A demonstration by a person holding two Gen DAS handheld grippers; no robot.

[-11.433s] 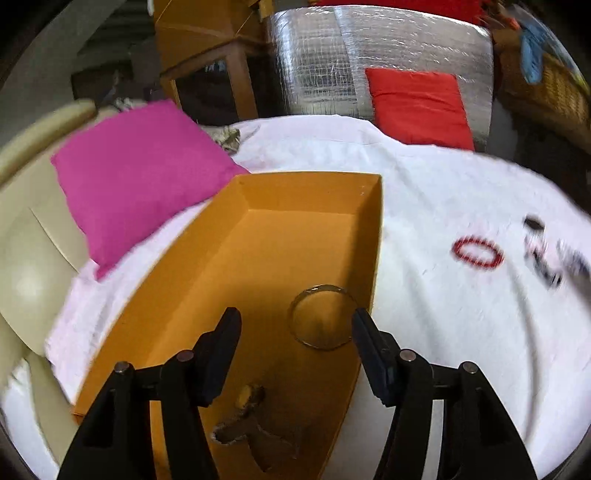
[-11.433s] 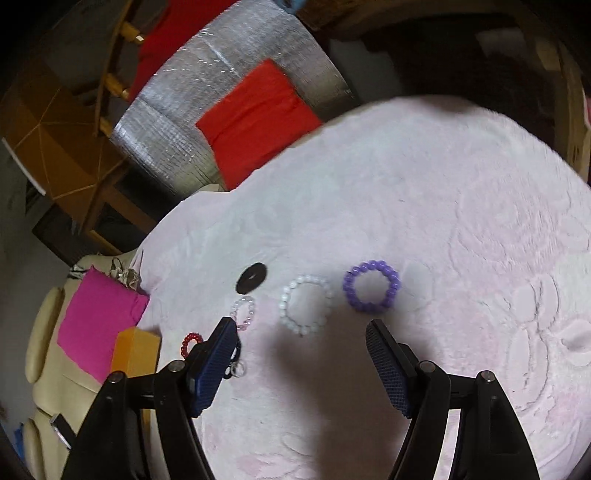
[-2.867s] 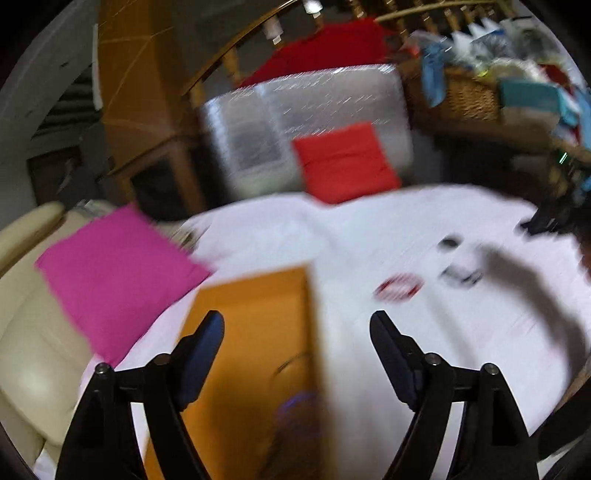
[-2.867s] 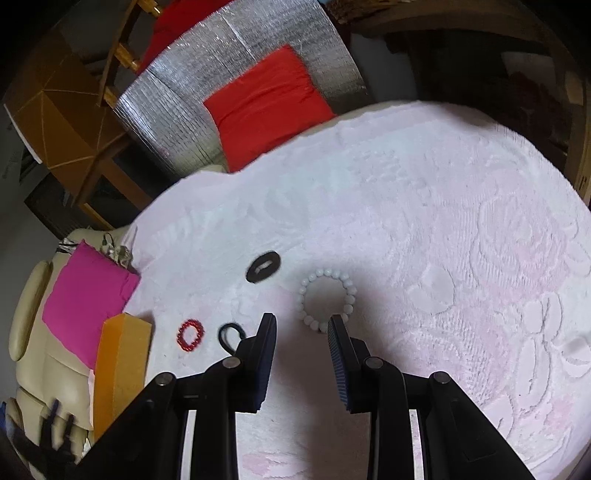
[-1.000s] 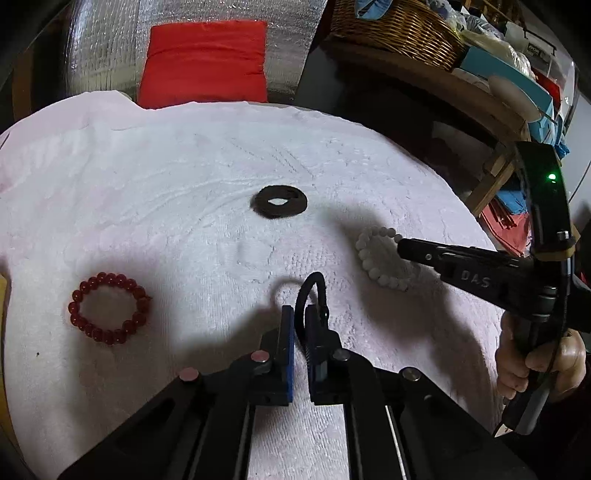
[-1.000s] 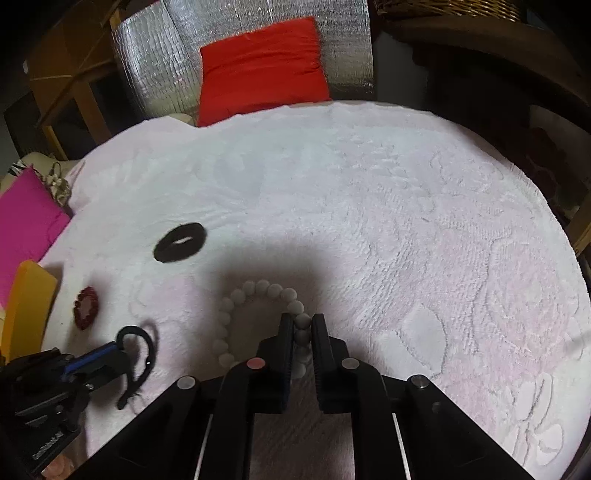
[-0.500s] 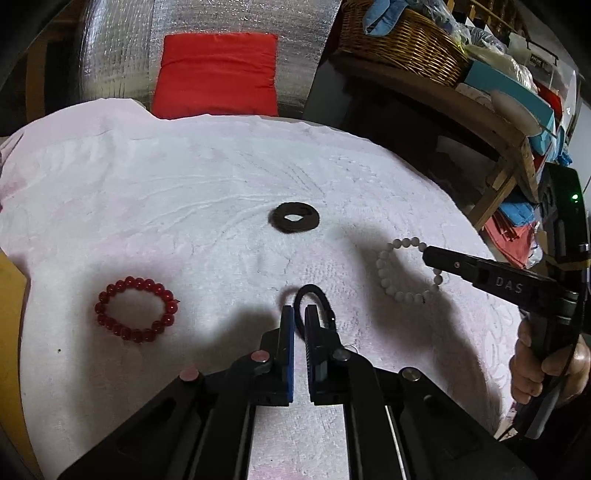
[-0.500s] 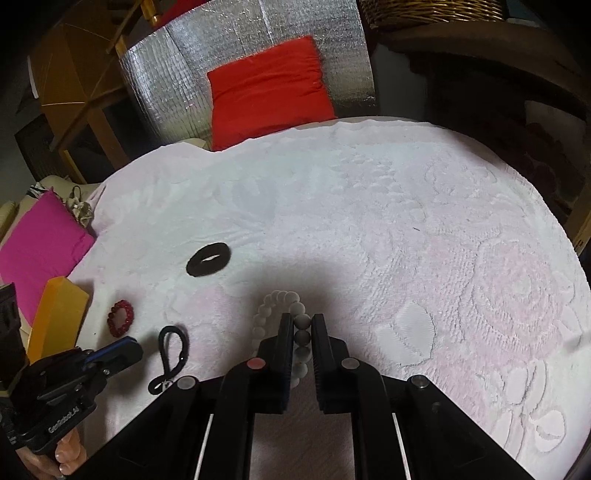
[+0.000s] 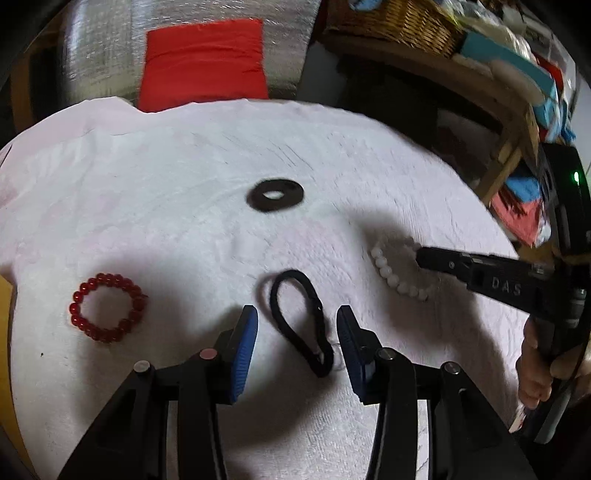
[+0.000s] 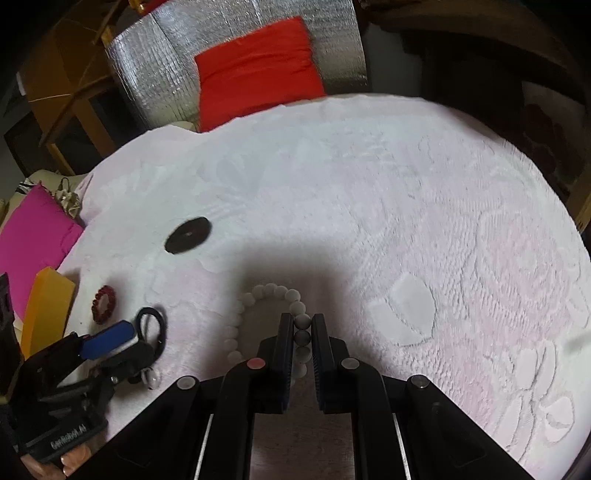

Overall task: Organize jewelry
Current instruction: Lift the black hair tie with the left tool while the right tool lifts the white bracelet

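My left gripper (image 9: 297, 328) is open, its blue pads either side of a thin black loop band (image 9: 301, 325) that lies on the white cloth. A red bead bracelet (image 9: 105, 312) lies to its left and a flat black ring (image 9: 275, 195) farther back. My right gripper (image 10: 303, 332) is shut on a white bead bracelet (image 10: 258, 314), whose loop trails to the left on the cloth. The right gripper also shows in the left wrist view (image 9: 421, 256), at the white bracelet (image 9: 391, 277). The left gripper shows in the right wrist view (image 10: 125, 343) beside the black loop (image 10: 149, 326).
An orange box (image 10: 46, 306) stands at the cloth's left edge beside a pink cushion (image 10: 33, 232). A silver-wrapped block with a red cushion (image 10: 255, 70) sits behind the table. A wicker basket (image 9: 399, 22) and shelf clutter are at the right.
My left gripper has opened and let the black loop band down on the cloth. My right gripper stays shut on the white bracelet and has shifted slightly.
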